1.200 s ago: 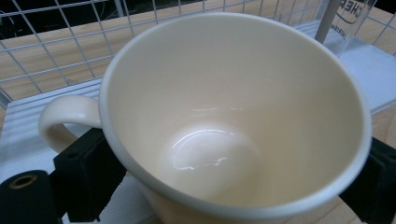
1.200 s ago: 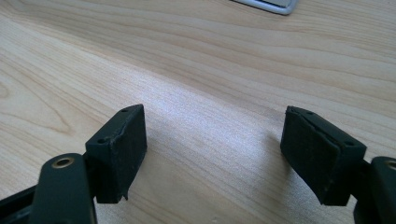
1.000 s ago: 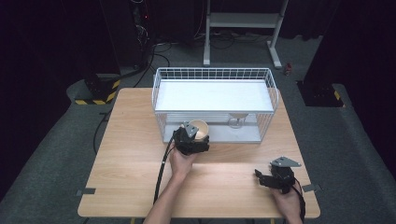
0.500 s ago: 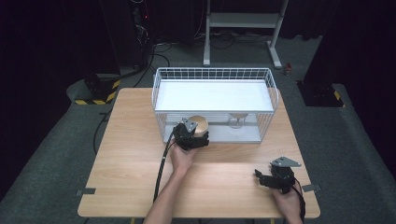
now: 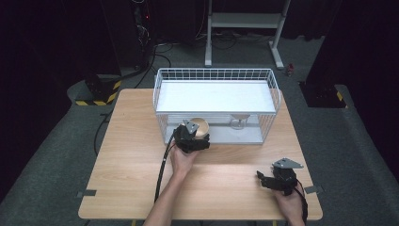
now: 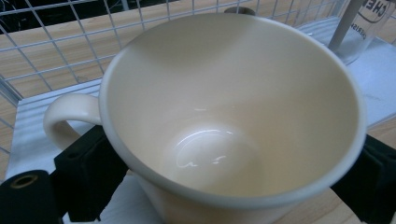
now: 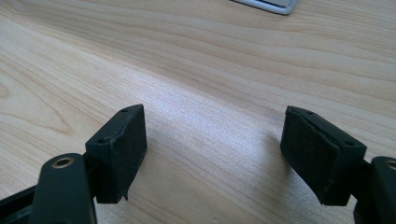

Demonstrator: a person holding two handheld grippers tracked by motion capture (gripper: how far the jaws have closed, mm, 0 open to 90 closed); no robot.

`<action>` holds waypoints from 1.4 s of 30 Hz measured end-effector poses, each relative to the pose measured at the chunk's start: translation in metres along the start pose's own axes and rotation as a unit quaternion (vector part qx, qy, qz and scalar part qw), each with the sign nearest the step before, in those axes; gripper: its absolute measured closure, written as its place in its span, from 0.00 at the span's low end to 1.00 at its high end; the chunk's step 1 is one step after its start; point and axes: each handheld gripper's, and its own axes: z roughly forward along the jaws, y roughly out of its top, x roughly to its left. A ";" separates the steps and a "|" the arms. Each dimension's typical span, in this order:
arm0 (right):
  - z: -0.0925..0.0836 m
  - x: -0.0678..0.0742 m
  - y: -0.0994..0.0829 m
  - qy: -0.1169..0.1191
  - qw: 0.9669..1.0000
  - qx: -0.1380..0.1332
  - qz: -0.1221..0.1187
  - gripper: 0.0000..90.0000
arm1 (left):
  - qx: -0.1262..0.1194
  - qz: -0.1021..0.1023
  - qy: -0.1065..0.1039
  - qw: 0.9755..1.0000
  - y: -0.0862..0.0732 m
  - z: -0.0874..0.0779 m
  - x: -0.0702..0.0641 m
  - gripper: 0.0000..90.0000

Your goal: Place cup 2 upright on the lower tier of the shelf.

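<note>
A cream mug (image 5: 202, 125) with a handle stands at the front edge of the lower shelf of the white wire rack (image 5: 216, 71). My left gripper (image 5: 196, 134) is shut on it. In the left gripper view the mug (image 6: 224, 116) is seen from above and is empty. Its handle points to the left there, and the black pads (image 6: 88, 172) press on its two sides. My right gripper (image 5: 264, 180) rests low over the table's front right corner. It is open, with bare wood between its pads (image 7: 119, 149).
A clear glass (image 5: 239, 121) stands on the rack's lower shelf to the right of the mug, and its printed side (image 6: 369, 18) is close by in the left gripper view. The wooden table (image 5: 131, 169) has free room in front of the rack. Dark floor surrounds it.
</note>
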 end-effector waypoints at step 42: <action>0.000 0.000 0.000 0.000 1.000 0.000 -0.002 0.25 | 0.016 0.013 0.014 1.000 0.006 0.012 -0.001 0.01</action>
